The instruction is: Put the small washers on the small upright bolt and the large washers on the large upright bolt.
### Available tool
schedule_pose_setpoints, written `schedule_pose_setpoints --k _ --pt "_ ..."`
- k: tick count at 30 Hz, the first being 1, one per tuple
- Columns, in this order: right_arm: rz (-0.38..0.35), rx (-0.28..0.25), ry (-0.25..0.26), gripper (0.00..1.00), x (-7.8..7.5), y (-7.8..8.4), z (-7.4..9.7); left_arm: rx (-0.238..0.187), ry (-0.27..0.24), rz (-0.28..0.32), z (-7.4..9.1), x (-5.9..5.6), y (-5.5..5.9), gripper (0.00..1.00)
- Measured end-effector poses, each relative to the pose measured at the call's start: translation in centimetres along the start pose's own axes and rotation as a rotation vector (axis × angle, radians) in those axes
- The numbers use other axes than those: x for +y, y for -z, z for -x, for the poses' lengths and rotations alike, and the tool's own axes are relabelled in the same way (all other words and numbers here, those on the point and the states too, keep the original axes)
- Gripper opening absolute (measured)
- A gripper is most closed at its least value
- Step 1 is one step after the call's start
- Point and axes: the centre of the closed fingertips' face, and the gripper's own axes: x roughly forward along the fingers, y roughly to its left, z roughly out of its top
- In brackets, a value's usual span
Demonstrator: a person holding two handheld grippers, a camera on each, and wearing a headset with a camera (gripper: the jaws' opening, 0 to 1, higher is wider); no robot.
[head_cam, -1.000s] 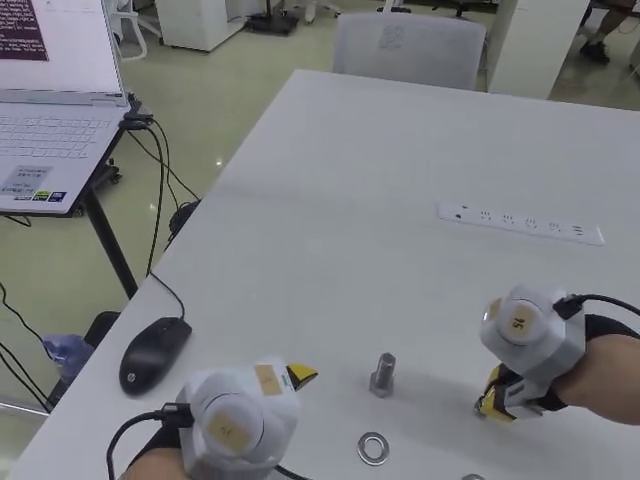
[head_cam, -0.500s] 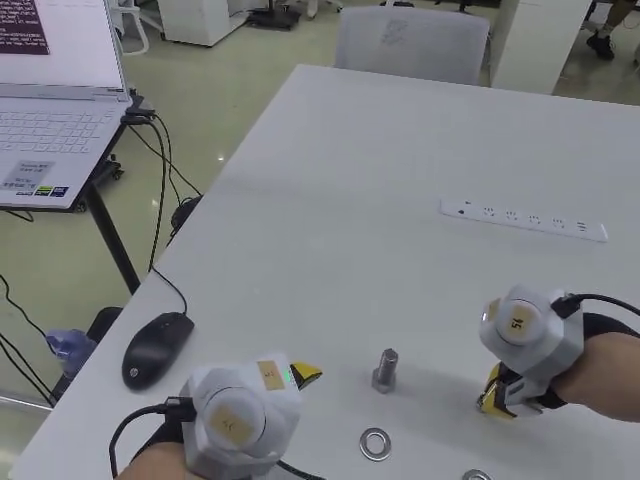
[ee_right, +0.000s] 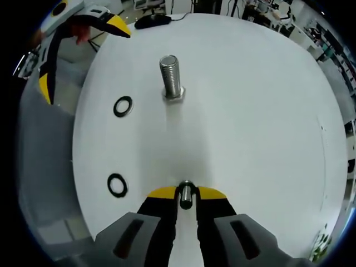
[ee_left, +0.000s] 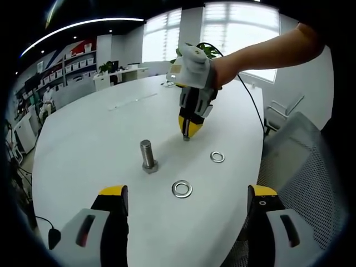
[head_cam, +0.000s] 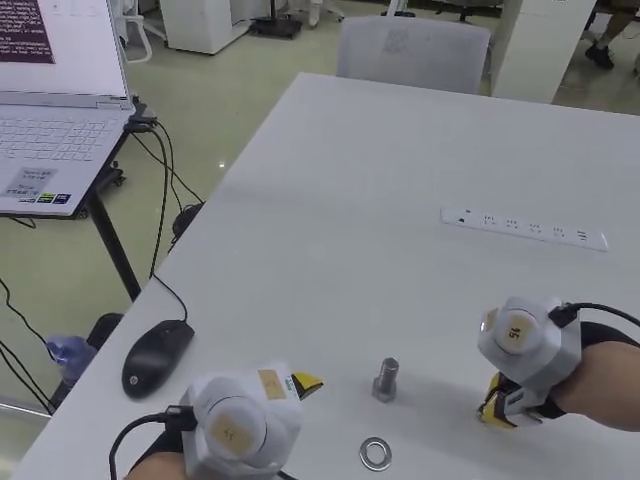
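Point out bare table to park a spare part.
Free: the table from large bolt and mouse up to power strip, and beyond it to the far chair. Crowded: near edge, with two washers and right tongs holding the small bolt.

This is an office. A long white surface [head_cam: 380, 190] carries a power strip [head_cam: 523, 228] and a mouse [head_cam: 155, 357], with a grey chair [head_cam: 412, 52] at its far end. A laptop [head_cam: 55, 120] stands on the left, and big windows [ee_left: 239, 25] light the room.

The table [head_cam: 380, 220] lies open far out to the power strip [head_cam: 523, 227]; near, an upright bolt [head_cam: 385, 380] and, left, a mouse [head_cam: 155, 353] obstruct.
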Motion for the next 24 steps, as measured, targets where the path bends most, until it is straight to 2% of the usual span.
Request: schedule_pose_setpoints --k 15,24 --pt "0.000 -0.001 0.001 0.14 0.02 0.07 0.09 0.003 -0.012 -0.001 0.25 0.07 0.06 0.88" --pt "-0.014 -0.022 -0.006 0.23 -0.09 -0.11 0.25 0.001 -0.011 0.002 0.07 0.01 -0.09 0.87"
